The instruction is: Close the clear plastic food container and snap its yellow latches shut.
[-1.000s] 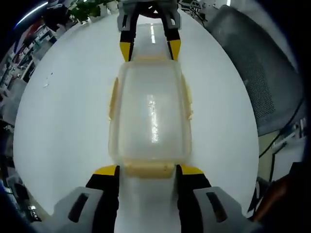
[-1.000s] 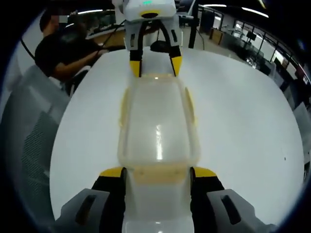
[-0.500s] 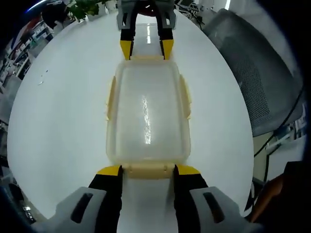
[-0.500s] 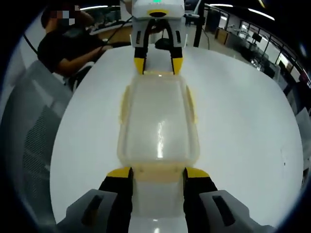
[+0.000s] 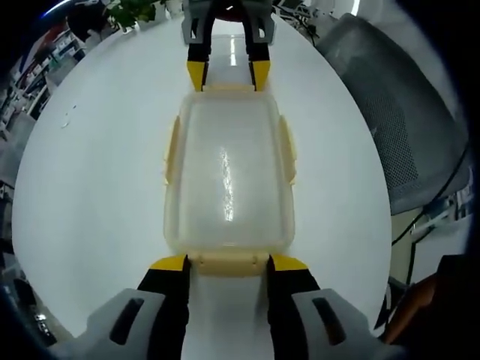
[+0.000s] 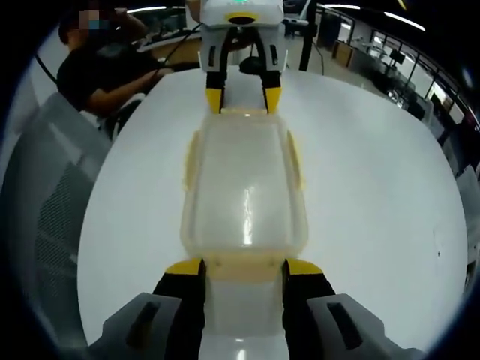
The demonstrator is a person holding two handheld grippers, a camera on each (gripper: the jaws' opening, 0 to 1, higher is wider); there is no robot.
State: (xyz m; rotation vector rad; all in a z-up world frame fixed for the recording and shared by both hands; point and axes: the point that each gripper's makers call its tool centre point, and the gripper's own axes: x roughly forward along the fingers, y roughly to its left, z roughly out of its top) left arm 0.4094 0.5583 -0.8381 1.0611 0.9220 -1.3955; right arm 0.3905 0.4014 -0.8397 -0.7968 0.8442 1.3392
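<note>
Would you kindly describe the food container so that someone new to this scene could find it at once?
On the round white table lies one clear plastic container, lid on, between the left gripper and the right gripper at its short ends. Pale yellow latches along its sides set it apart.

Left gripper [image 5: 225, 262]: jaws parted, yellow tips level, pointing straight ahead. Right gripper [image 6: 244, 266]: same pose, jaws parted. Grippers face each other head-on, well apart.

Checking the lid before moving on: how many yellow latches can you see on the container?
4: near end latch, far end latch, left side latch, right side latch.
</note>
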